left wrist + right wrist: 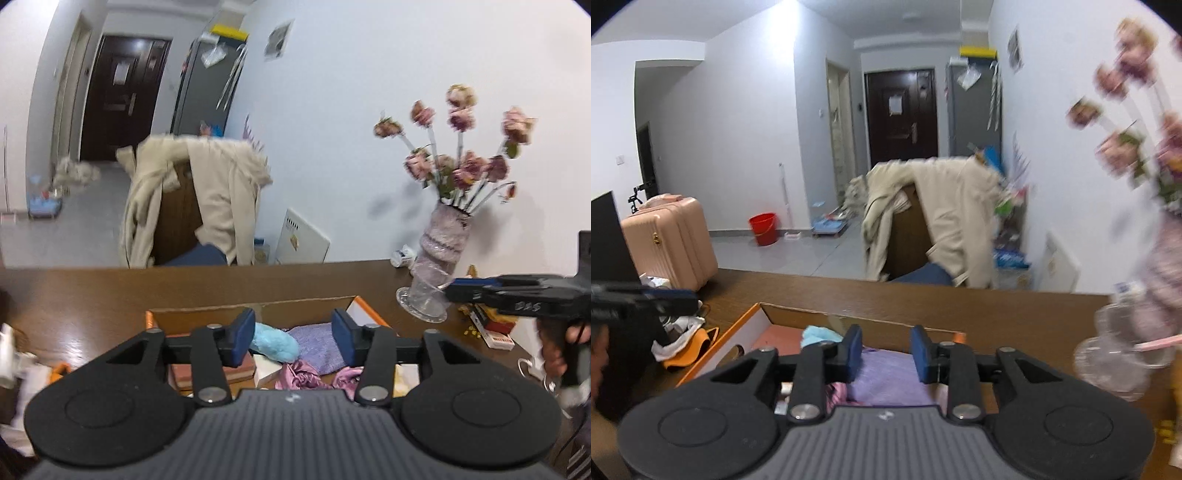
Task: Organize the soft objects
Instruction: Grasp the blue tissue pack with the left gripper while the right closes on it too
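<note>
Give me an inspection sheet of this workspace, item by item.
Surface: brown wooden table, glossy.
Job's things: open cardboard box holding a light blue plush, a purple knit cloth and pink satin fabric.
Clutter: glass vase of dried roses; small packets near its base; orange and white cloth left of the box.
Grippers: left gripper open, empty, over the box; right gripper open, empty, over the purple cloth.
Cables: white cable at the table's right edge.
Surroundings: beige coat draped over a chair; pink suitcase; red bucket.
</note>
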The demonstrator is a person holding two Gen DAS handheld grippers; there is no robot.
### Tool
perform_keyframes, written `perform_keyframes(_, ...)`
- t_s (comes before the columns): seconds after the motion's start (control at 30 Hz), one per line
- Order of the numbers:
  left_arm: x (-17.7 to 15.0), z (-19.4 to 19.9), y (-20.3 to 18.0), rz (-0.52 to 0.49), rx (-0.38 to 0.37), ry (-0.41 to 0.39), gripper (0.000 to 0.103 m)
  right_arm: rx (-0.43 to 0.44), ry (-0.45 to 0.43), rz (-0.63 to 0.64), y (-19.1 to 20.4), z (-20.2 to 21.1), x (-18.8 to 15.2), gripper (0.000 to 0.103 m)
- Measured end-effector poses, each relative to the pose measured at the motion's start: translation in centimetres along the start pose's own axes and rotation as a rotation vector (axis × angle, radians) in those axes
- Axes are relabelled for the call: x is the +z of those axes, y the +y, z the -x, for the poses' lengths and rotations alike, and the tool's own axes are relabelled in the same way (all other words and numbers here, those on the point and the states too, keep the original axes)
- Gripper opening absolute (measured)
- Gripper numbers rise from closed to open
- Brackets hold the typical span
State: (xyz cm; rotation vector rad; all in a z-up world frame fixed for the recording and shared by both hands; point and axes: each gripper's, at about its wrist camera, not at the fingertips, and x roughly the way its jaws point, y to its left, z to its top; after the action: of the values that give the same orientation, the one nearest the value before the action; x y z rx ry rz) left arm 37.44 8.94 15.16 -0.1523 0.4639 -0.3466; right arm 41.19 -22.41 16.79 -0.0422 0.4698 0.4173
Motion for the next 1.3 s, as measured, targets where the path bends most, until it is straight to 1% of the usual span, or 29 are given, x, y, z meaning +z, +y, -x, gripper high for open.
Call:
perform_keyframes(0.03,0.0,1.3,-0.5,-0.016,0.009,-0.013,0.052,-0.016,-0.014,0.001,-0.2,1.8,-0.1,0.029)
perform_keyframes(0.1,-0.1,3.2,-1.4,-0.038,0.012,-0.033,0.054,-0.038,-0.039,-0.003,-0.4,5.0,-0.4,0.034)
perform_keyframes(0.2,-0.8,5.1,-2.7,-0.035,0.010,-0.044,0.057,-0.046,-0.059,-0.016,0.0,8.1,-1.4,0.040)
perform_keyframes(0.27,-2.2,6.5,-3.9,-0.044,0.006,-0.051,0.062,-0.046,-0.074,-0.017,0.7,10.1,-2.8,0.044)
perform_keyframes(0.3,-3.3,7.3,-4.7,-0.056,0.003,-0.057,0.064,-0.040,-0.079,-0.015,1.2,10.9,-3.7,0.046)
perform_keyframes(0.37,-6.0,8.8,-6.2,-0.092,-0.001,-0.070,0.072,-0.039,-0.097,0.003,2.6,12.8,-6.2,0.052)
perform_keyframes(0.43,-8.9,10.2,-7.4,-0.111,0.003,-0.066,0.074,-0.061,-0.125,0.046,4.3,14.4,-9.2,0.053)
perform_keyframes(0.5,-11.7,11.3,-8.1,-0.111,-0.013,-0.052,0.075,-0.070,-0.125,0.050,5.6,15.7,-12.3,0.056)
perform_keyframes(0.57,-14.4,12.5,-8.8,-0.101,-0.031,-0.046,0.081,-0.059,-0.105,0.022,6.5,16.8,-15.3,0.057)
perform_keyframes(0.63,-17.3,14.3,-9.2,-0.096,-0.048,-0.093,0.084,-0.062,-0.090,0.012,7.5,18.0,-18.2,0.059)
perform_keyframes(0.67,-18.5,14.9,-9.3,-0.099,-0.059,-0.106,0.085,-0.070,-0.090,-0.015,7.7,18.6,-19.5,0.061)
perform_keyframes(0.73,-20.0,15.6,-9.1,-0.083,-0.052,-0.102,0.085,-0.062,-0.071,-0.083,7.4,19.5,-21.7,0.063)
perform_keyframes(0.8,-20.7,15.7,-8.8,-0.066,-0.042,-0.079,0.085,-0.074,-0.048,-0.108,7.3,20.0,-23.0,0.063)
perform_keyframes(0.9,-20.7,15.2,-8.8,-0.075,-0.021,-0.075,0.085,-0.085,-0.024,-0.117,7.2,19.4,-24.1,0.063)
perform_keyframes(1.0,-20.6,14.4,-9.2,-0.073,-0.031,-0.069,0.085,-0.096,0.007,-0.131,7.0,17.8,-24.5,0.063)
perform_keyframes(1.13,-20.9,12.6,-9.8,-0.082,-0.041,-0.051,0.085,-0.066,0.043,-0.142,6.8,15.3,-24.9,0.057)
perform_keyframes(1.2,-20.9,11.1,-9.8,-0.068,-0.028,-0.027,0.085,-0.056,0.055,-0.136,6.8,13.8,-24.7,0.050)
perform_keyframes(1.23,-20.8,10.4,-9.7,-0.056,-0.023,-0.015,0.085,-0.059,0.054,-0.120,6.8,13.1,-24.5,0.043)
perform_keyframes(1.27,-20.8,9.8,-9.6,-0.049,-0.021,-0.004,0.085,-0.072,0.049,-0.098,7.0,12.3,-24.3,0.038)
perform_keyframes(1.3,-20.8,9.1,-9.6,-0.045,-0.022,0.009,0.084,-0.099,0.052,-0.073,7.2,11.4,-24.2,0.035)
